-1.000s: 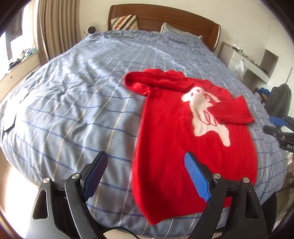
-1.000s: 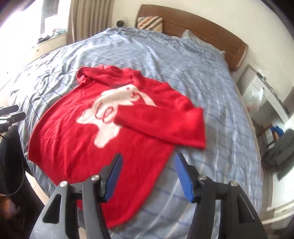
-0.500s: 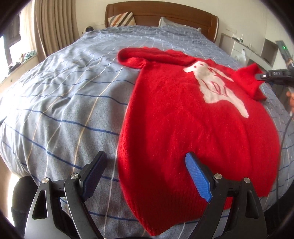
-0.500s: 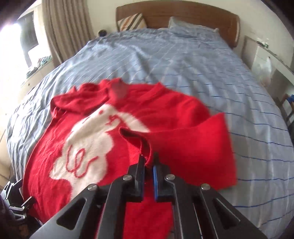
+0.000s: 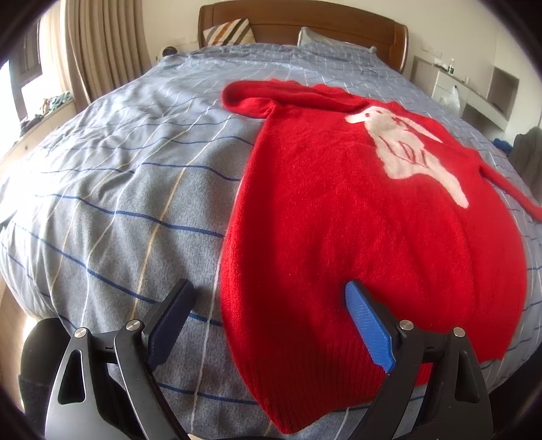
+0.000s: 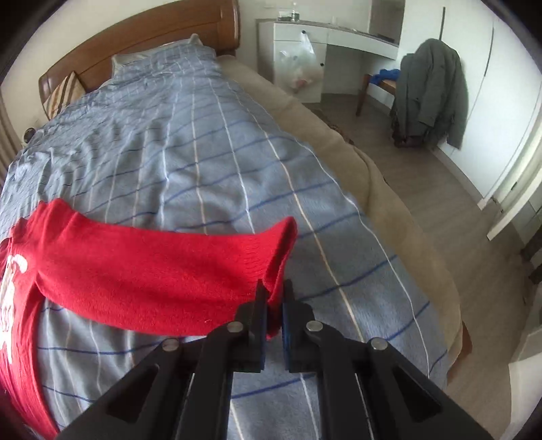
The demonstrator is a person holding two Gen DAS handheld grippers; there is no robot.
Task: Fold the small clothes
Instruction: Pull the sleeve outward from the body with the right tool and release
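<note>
A red knit sweater (image 5: pixel 338 203) with a white animal on its front lies flat on the blue checked bed cover (image 5: pixel 118 186). My left gripper (image 5: pixel 267 286) hovers low over the sweater's near left hem. Its jaws are opening, and the hem's left edge lies under the gap without being pinched. In the right wrist view my right gripper (image 6: pixel 274 287) is shut on the cuff of the sweater's sleeve (image 6: pixel 152 270). The sleeve is stretched out sideways from the body over the bed cover (image 6: pixel 203 152). The other sleeve is folded across the top near the collar.
A wooden headboard (image 5: pixel 305 20) and pillows stand at the far end, with curtains (image 5: pixel 101 44) to the left. Right of the bed are bare floor (image 6: pixel 423 169), a white desk with a plastic bag (image 6: pixel 298 64) and a chair draped with a green coat (image 6: pixel 430 91).
My right gripper shut on the sleeve cuff and pulled it off the sweater's front, out toward the bed's right side. My left gripper sank closer to the hem.
</note>
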